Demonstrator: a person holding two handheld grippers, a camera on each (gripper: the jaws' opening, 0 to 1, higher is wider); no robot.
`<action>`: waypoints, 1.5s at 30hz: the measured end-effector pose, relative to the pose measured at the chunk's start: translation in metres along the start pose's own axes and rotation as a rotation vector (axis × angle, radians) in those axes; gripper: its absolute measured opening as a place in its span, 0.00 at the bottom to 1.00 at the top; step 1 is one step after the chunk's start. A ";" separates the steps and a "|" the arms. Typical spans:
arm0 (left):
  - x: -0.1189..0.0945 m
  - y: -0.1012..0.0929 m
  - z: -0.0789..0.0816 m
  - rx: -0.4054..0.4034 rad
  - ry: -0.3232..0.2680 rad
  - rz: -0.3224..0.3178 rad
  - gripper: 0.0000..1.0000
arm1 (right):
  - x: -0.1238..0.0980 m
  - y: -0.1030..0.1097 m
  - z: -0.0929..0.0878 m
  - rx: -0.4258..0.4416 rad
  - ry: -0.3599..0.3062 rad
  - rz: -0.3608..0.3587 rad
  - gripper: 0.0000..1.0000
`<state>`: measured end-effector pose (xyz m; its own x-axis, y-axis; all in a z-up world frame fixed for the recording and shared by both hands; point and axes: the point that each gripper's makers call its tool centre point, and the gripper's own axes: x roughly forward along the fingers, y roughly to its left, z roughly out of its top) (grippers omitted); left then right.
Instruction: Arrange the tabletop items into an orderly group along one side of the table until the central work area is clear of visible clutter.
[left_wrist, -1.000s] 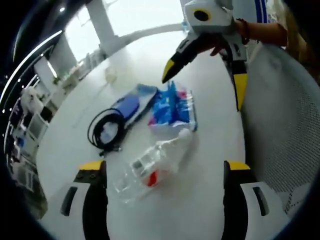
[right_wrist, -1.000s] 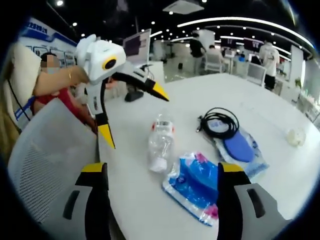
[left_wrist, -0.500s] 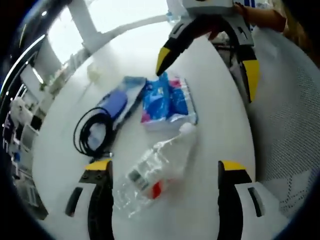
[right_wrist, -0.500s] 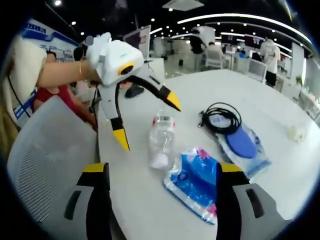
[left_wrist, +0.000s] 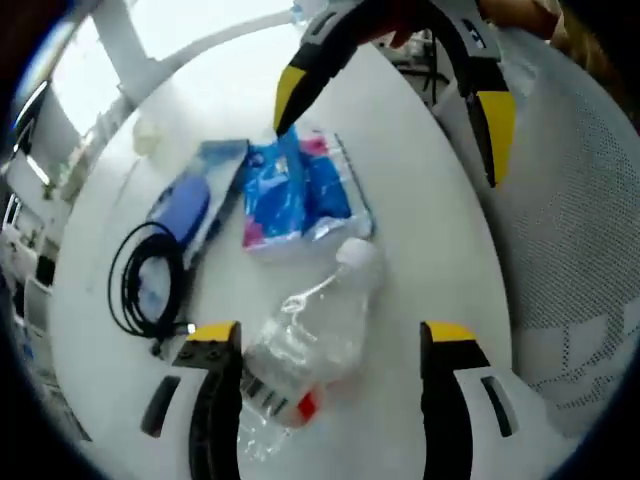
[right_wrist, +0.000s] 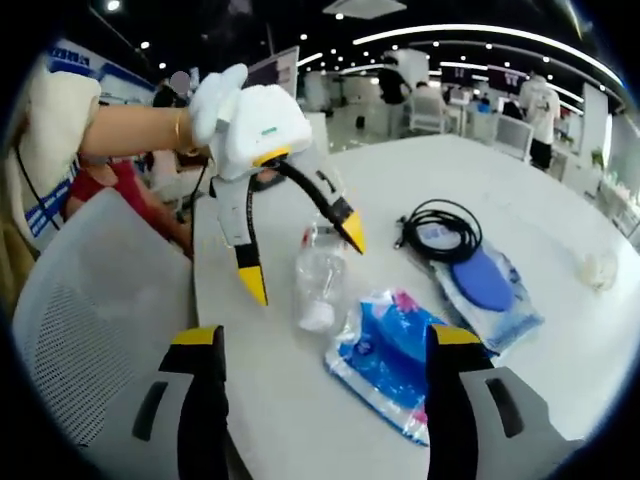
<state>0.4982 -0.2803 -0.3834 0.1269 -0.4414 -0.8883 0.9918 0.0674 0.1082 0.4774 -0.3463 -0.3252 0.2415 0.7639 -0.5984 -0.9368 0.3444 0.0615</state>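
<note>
While both claws gape, left claw now lower, straddling the plastic bottle.

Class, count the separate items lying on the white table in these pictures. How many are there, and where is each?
5: a clear plastic bottle nearest the chair, a blue tissue pack beside it, a coiled black cable, a blue pouch by the cable, and a small crumpled white wad farthest off.

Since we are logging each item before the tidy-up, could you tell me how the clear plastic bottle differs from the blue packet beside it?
The plastic bottle is transparent and looks crumpled, with a white cap; the blue packet is opaque, blue with pink print. The plastic bottle is rounded and long, while the blue packet lies flat. The left gripper is poised open astride the plastic bottle, while the blue packet lies free. Both lie on the white table.
</note>
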 end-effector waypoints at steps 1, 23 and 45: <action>0.001 0.001 -0.001 0.007 0.010 0.001 0.68 | 0.000 0.000 -0.001 0.000 0.002 -0.001 0.81; 0.010 0.011 -0.015 0.281 0.230 -0.076 0.45 | 0.002 -0.003 -0.006 -0.009 0.029 0.008 0.73; 0.003 0.004 -0.014 0.279 0.170 -0.071 0.39 | -0.003 -0.018 -0.008 0.079 -0.011 -0.018 0.72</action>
<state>0.5026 -0.2689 -0.3920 0.0767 -0.2790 -0.9572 0.9661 -0.2165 0.1406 0.4913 -0.3593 -0.3307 0.2610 0.7631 -0.5912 -0.9097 0.3994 0.1139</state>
